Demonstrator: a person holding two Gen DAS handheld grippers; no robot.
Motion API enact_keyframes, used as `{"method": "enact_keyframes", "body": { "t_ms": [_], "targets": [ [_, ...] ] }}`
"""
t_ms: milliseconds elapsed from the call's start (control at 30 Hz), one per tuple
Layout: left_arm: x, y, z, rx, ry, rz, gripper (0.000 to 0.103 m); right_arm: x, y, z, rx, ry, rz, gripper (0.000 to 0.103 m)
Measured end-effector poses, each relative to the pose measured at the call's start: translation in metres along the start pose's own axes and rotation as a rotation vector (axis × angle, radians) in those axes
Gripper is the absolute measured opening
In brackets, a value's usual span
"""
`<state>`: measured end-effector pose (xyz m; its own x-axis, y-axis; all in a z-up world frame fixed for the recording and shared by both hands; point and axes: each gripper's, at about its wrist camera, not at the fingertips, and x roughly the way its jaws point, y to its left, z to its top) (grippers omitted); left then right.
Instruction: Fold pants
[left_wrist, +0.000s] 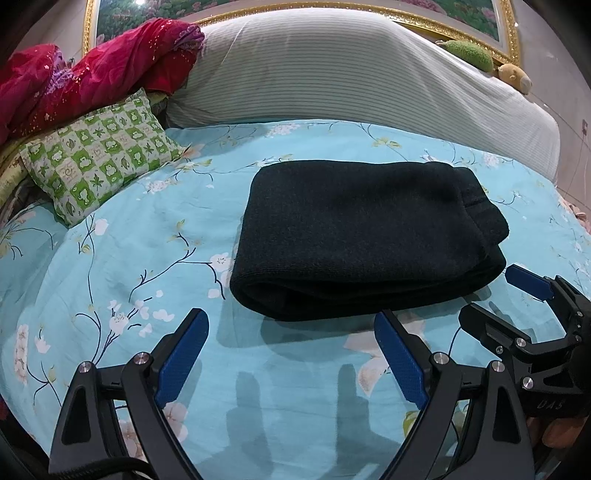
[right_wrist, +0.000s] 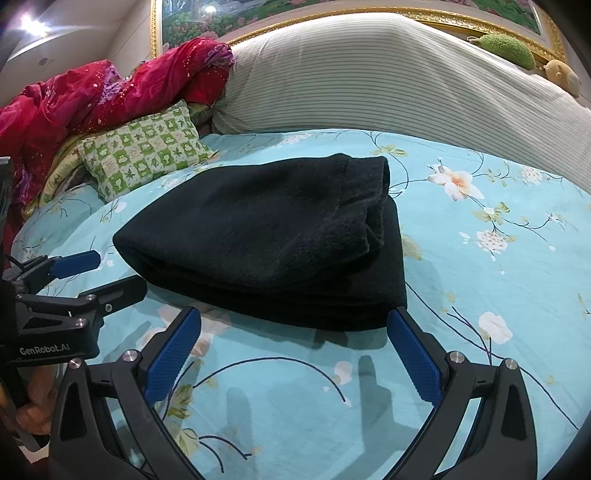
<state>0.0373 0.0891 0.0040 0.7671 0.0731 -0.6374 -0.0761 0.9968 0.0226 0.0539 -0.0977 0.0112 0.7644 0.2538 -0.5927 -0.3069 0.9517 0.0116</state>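
Floral bedsheet (left_wrist: 110, 258) | folded black pants (left_wrist: 362, 236) ahead of both claws | left gripper (left_wrist: 291, 354), right gripper (right_wrist: 293, 350) wide open, empty | only square edges gently.

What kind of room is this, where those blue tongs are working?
Most likely a home bedroom: the folded black pants lie on a bed with a floral blue sheet, a checked green pillow and a big striped bolster behind.

Bed: blue floral sheet (left_wrist: 110, 258)
Headboard side: striped bolster (left_wrist: 351, 74), red quilt (left_wrist: 92, 74), green pillow (left_wrist: 99, 155)
Wall: gilt-framed painting (right_wrist: 480, 22)
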Motion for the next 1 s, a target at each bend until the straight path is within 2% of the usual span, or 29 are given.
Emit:
{"method": "enact_keyframes", "body": {
  "t_ms": [1000],
  "targets": [
    [-0.0007, -0.0022, 0.0022, 0.009, -0.003, -0.007, 0.092, 0.0008, 0.0018, 0.0000, 0.000, 0.006, -0.003, 0.101]
  ]
}}
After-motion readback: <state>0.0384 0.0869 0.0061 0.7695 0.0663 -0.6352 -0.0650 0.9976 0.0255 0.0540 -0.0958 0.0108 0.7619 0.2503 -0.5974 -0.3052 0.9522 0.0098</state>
